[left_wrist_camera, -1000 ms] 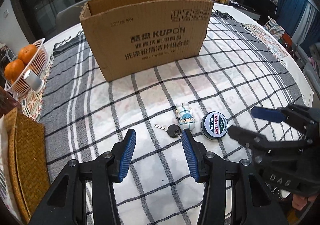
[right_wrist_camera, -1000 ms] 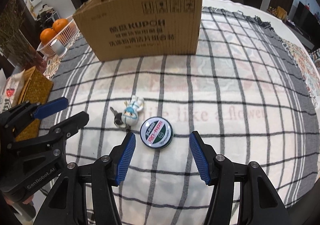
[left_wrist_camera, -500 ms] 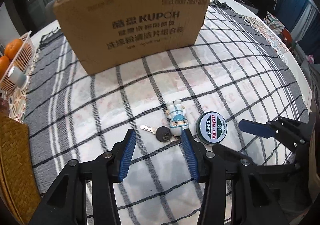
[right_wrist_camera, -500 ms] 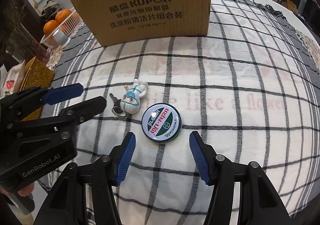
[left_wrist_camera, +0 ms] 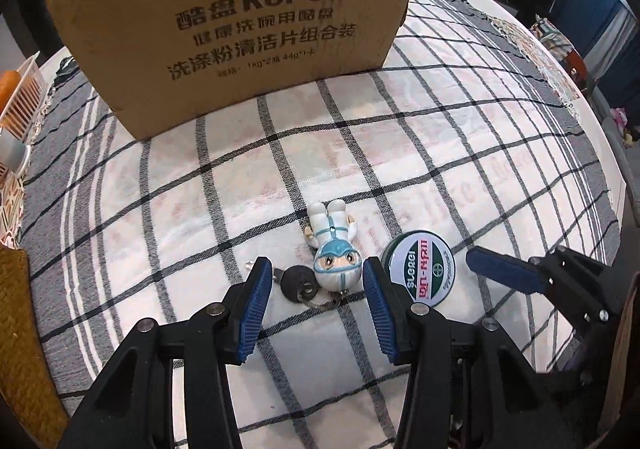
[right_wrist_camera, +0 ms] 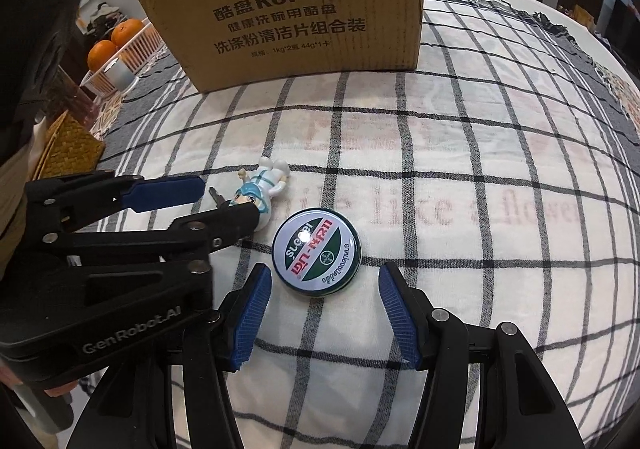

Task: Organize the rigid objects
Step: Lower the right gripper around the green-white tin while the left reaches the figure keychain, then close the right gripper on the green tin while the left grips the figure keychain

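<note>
A small white-and-blue figurine keychain (left_wrist_camera: 334, 245) lies on the checked cloth (left_wrist_camera: 200, 209), its black-headed key (left_wrist_camera: 298, 285) beside the head. My left gripper (left_wrist_camera: 314, 275) points steeply down and is open. The figurine's head and the key sit between its blue pads, with no visible press. A round green-and-white tin (right_wrist_camera: 317, 252) lies just right of the figurine (right_wrist_camera: 266, 189). My right gripper (right_wrist_camera: 325, 272) is open, its tips flanking the tin's near half with a gap on the right side. The left gripper (right_wrist_camera: 228, 199) crosses the right wrist view from the left.
An open-topped cardboard box (left_wrist_camera: 248, 29) stands on the cloth behind the objects, also in the right wrist view (right_wrist_camera: 300, 17). At far left are a white basket with oranges (right_wrist_camera: 116, 41) and a woven mat (right_wrist_camera: 68, 145). The table edge curves away at the right.
Both grippers have sunk toward the cloth. The left one also moved forward, so the figurine's head and key now lie between its tips. The tin sits closer to the right tips.
</note>
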The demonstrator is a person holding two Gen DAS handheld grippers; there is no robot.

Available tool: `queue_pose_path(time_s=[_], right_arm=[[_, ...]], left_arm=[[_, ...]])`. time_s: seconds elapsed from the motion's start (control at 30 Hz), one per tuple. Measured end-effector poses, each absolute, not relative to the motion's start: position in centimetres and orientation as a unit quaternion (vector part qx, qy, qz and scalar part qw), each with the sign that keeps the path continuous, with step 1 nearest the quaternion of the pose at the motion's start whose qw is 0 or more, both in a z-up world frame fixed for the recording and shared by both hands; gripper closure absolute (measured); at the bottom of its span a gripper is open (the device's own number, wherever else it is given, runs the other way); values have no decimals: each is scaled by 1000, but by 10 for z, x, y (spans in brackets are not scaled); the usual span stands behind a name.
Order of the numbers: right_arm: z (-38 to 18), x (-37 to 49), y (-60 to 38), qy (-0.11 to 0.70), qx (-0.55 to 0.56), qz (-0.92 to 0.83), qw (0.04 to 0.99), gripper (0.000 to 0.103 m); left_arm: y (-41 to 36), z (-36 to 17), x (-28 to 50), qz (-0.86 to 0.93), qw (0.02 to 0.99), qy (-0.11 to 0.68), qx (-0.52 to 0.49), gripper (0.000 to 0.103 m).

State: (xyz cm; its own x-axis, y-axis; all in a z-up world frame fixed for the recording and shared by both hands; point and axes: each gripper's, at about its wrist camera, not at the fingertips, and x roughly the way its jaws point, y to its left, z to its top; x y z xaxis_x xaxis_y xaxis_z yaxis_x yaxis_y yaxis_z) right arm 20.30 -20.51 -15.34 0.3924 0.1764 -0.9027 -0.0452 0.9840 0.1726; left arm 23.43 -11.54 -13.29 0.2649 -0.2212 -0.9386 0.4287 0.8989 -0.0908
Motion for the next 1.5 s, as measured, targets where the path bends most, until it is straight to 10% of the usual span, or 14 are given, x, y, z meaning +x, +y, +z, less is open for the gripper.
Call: queue_pose_path(time_s=[0.7, 1.5], right_arm=[[-165, 212, -199, 530, 46, 64, 844, 50], [-146, 199, -214, 502, 57, 25, 863, 51]], left_arm=[[-128, -148, 245, -191, 796, 563, 114, 77], [-94, -122, 223, -189, 818, 539, 72, 77]])
